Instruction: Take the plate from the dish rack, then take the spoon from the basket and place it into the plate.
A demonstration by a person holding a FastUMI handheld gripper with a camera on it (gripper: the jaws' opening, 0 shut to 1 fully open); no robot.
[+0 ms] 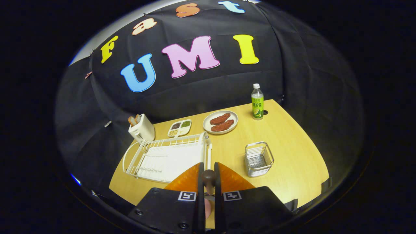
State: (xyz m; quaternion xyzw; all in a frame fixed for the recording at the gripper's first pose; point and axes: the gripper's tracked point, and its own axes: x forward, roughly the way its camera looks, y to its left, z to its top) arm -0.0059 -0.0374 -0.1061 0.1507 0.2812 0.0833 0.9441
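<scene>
The gripper [208, 177] is sitting nearly closed, its two fingers squeezing in on the spoon [208, 179] from either side, and only the rounded dark end of the handle is poking up between the tips. The spoon's long axis is running along the fingers, handle end pointing forward and up, the rest dropping back down the narrow gap toward the camera, where a pale patch is showing, though what that is I cannot tell. Taking the rack [169, 158] as the landmark: the gripper is hovering just off its near right corner, above the table [292, 143]. The basket [258, 158] is standing well to the right of the rack. Just behind the rack, a toaster [141, 127] and a small divided tray [179, 128] are sitting; behind and to its right, a dish [220, 122] with two brown pieces, and further right a bottle [257, 101].
</scene>
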